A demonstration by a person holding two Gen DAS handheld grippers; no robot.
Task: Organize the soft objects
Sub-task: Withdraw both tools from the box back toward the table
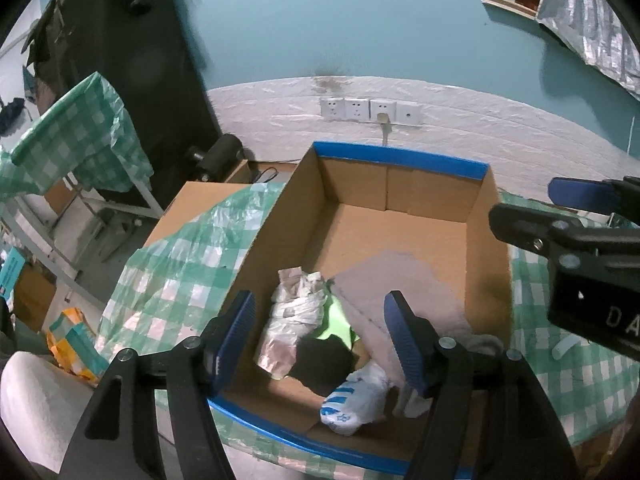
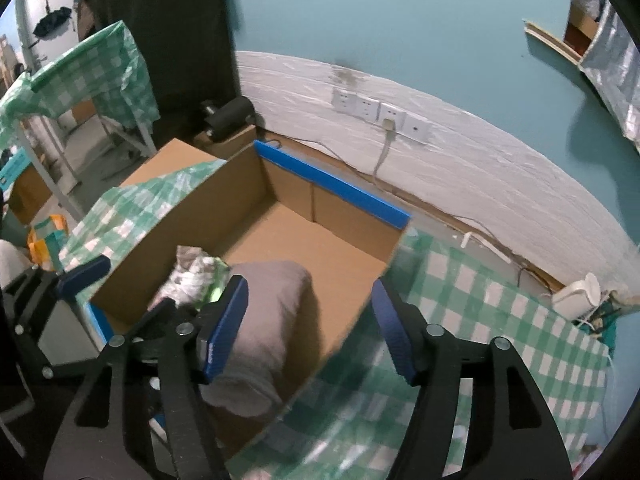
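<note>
An open cardboard box with blue-taped rims [image 1: 400,160] [image 2: 332,188] stands on a green-checked tablecloth. Inside it lie a grey folded cloth [image 1: 404,284] [image 2: 268,316], a crumpled white and silver bag [image 1: 296,312] [image 2: 188,280], a green cloth [image 1: 334,320], a black cloth [image 1: 320,364] and a white bag with blue print [image 1: 352,400]. My left gripper [image 1: 320,344] is open and empty above the box's near end. My right gripper [image 2: 310,328] is open and empty over the box's right wall; it also shows in the left wrist view [image 1: 560,216].
The checked tablecloth [image 2: 500,340] covers the table right of the box. A white wall strip with sockets [image 1: 368,110] and a plugged cable runs behind. A white object [image 2: 576,296] sits at the table's far right. A second checked table [image 1: 76,136] stands to the left.
</note>
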